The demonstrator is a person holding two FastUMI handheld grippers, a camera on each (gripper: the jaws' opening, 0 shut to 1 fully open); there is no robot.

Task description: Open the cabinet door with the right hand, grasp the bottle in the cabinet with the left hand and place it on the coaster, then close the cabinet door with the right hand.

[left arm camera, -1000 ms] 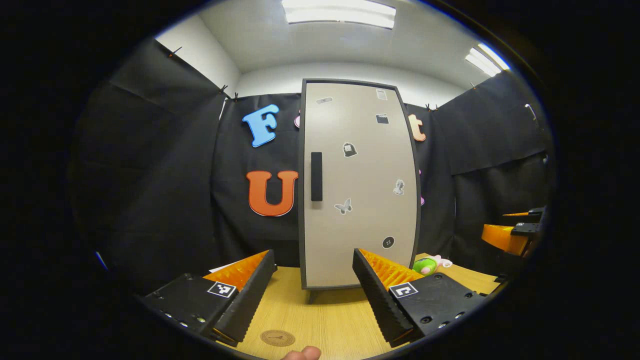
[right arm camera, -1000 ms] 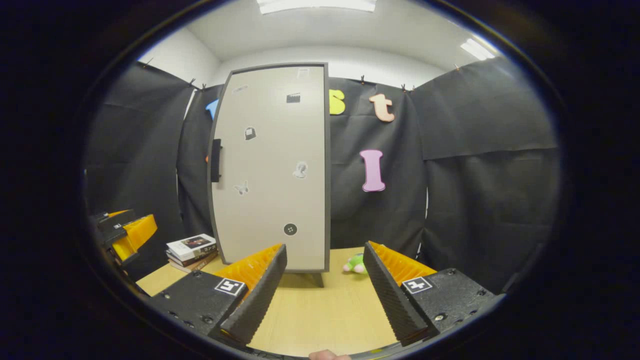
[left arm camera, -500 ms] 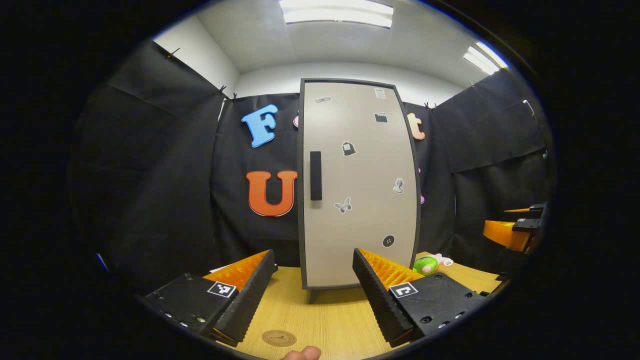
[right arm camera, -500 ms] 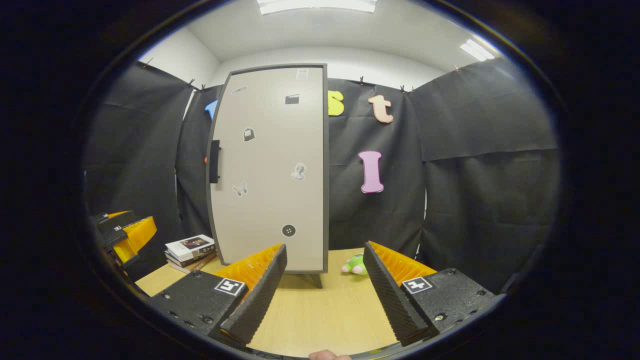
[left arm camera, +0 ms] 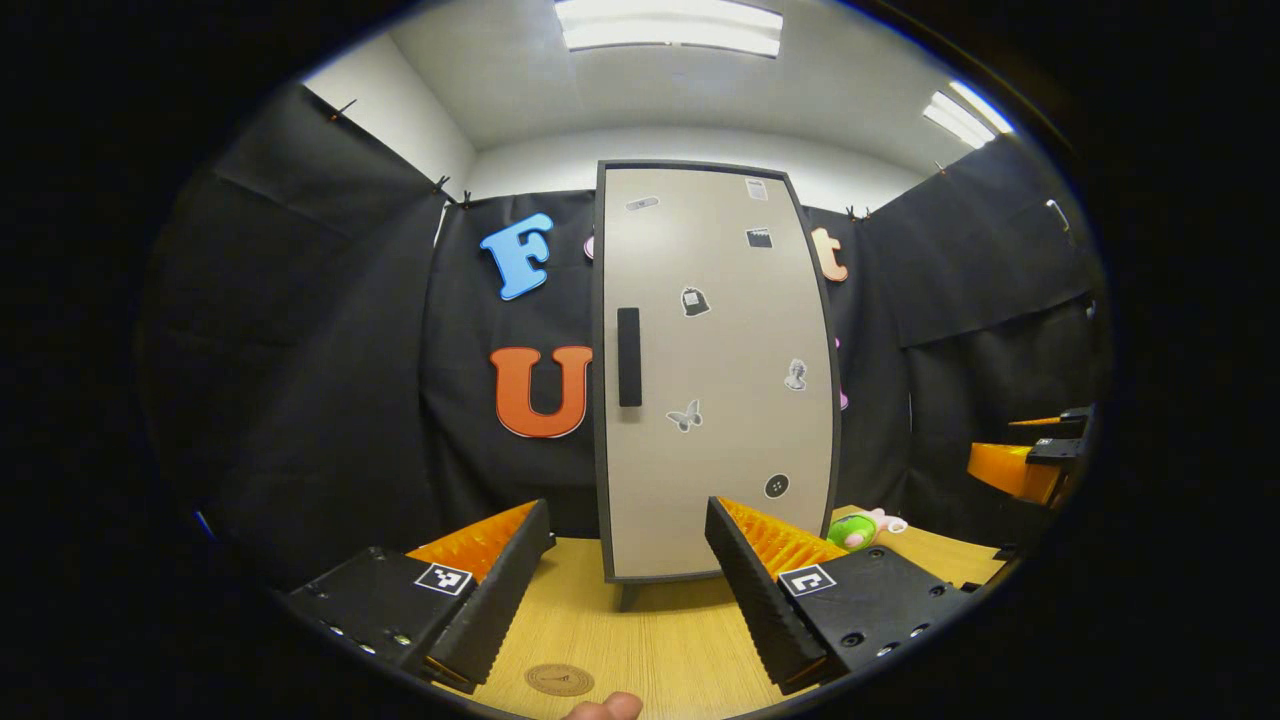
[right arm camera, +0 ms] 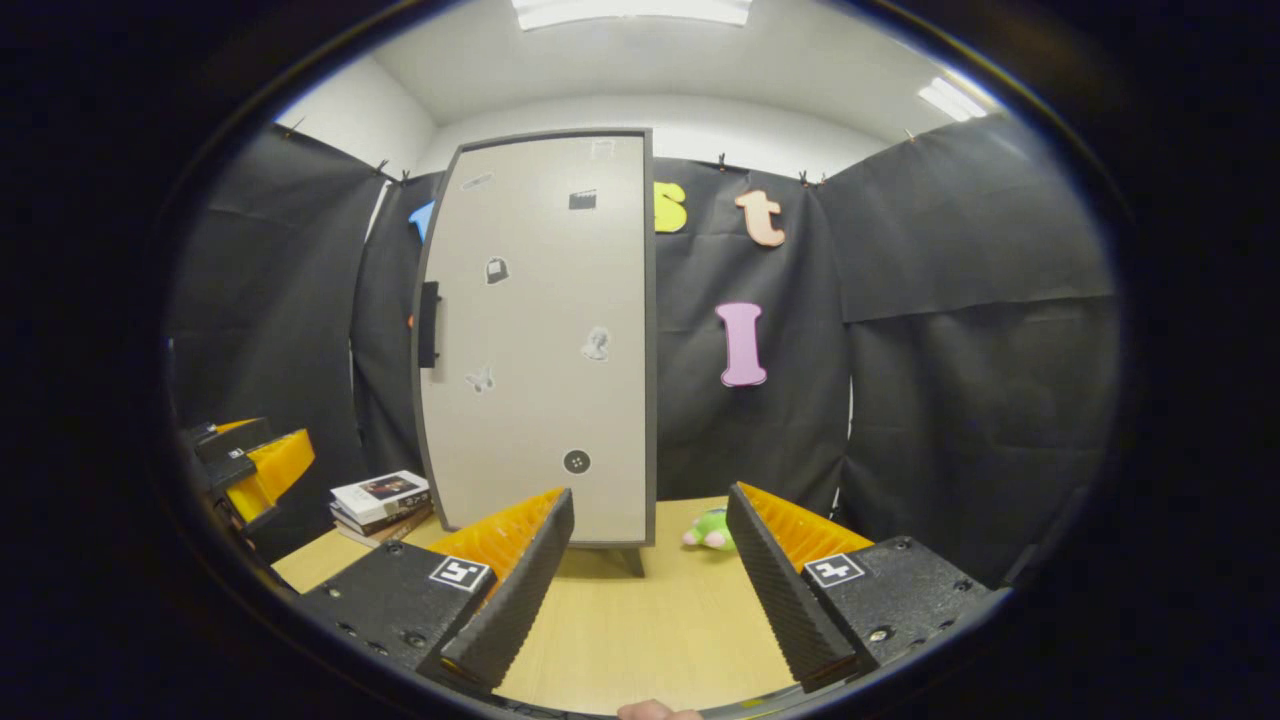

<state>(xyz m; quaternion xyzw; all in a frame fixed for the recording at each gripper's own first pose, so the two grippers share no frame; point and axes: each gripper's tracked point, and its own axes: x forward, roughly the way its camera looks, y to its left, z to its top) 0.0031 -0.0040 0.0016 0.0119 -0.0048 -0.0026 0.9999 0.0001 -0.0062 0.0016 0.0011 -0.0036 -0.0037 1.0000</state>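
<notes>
In the left gripper view the left gripper [left arm camera: 628, 590] sits nearest, its fingers [left arm camera: 500, 590] spread wide apart with nothing between them, above the wooden counter [left arm camera: 660, 640]. Just under them, close to the counter's near edge, lies the round coaster [left arm camera: 559, 679], bare, with a fingertip [left arm camera: 605, 708] of the holding hand showing just beside it at the very bottom. In the right gripper view the right gripper [right arm camera: 648, 580] is likewise held over the counter [right arm camera: 650, 620], its fingers [right arm camera: 520, 590] parted and gripping nothing. Farther back, toward the counter's far edge, stands the tall cabinet [left arm camera: 715, 370] on short legs, its pale door [right arm camera: 545, 335] shut flat in its dark frame and dotted with small stickers; the dark vertical handle [left arm camera: 629, 356] sits on the door's left side at mid-height. The bottle is out of sight behind the closed door. Near the far right corner, just beside the cabinet's foot, lies a small green plush toy [left arm camera: 858, 529]. By the counter's left edge in the right gripper view rests a short stack of books [right arm camera: 384, 498], with the other gripper seen beyond it at the view's left rim.
</notes>
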